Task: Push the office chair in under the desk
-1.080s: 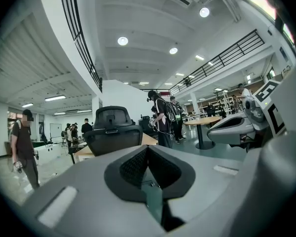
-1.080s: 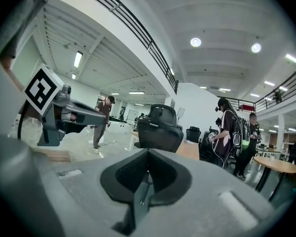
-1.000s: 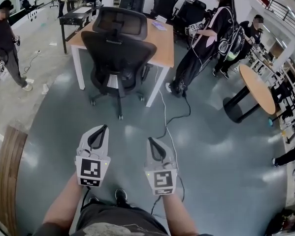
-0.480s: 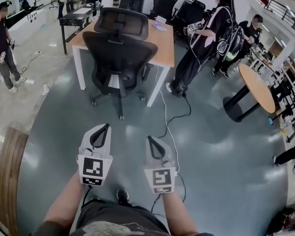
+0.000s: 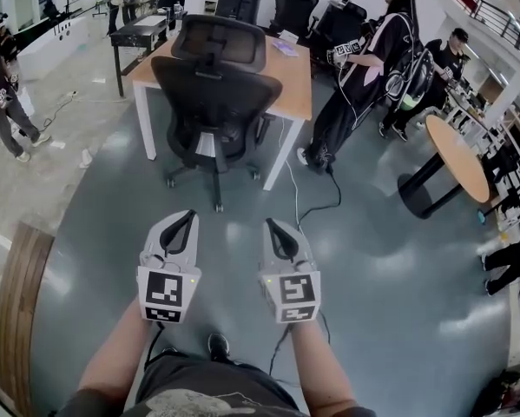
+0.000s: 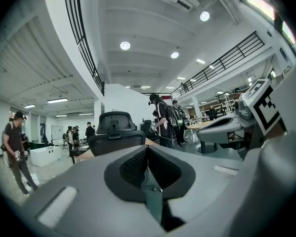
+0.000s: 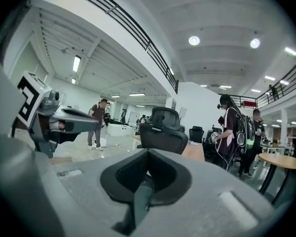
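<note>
Jaws closed on both, nothing between them. Left gripper [image 5: 187,216] and right gripper [image 5: 271,226] sit side by side at lower centre of the head view, pointing up-frame, not touching anything. Black office chair [image 5: 214,94] at upper centre, backrest toward the camera, standing on the grey floor [image 5: 372,268] at the near side of the wooden desk [image 5: 296,81], well apart from both grippers. Person in black [image 5: 364,68] stands at the desk's right end. Cable [image 5: 316,207] runs across the floor. Round table [image 5: 457,159] at right.
</note>
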The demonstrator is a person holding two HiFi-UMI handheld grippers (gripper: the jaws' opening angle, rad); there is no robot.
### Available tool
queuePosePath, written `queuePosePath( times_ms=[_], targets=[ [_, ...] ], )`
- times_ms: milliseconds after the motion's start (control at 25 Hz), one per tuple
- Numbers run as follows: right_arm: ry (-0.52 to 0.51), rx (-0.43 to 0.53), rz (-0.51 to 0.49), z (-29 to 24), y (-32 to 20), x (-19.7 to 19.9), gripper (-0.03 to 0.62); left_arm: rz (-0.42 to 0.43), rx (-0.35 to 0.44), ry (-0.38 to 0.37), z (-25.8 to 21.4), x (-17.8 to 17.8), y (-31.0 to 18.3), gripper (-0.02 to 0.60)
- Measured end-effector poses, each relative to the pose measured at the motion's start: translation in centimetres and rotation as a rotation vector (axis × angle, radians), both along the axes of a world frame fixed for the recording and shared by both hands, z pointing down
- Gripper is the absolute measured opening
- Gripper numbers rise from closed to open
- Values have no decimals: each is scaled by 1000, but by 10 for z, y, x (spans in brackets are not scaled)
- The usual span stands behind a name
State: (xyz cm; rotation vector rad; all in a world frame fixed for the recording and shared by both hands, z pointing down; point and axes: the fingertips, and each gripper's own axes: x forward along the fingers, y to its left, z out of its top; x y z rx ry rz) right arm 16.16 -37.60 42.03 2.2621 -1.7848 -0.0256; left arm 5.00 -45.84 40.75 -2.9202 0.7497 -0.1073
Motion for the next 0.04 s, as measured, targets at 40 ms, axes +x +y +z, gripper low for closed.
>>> queuePosePath(
  times_ms=[40],
  targets=[
    [-11, 2, 0, -1, -2, 2, -11, 0, -1, -4, 2, 0, 0, 21]
  ],
)
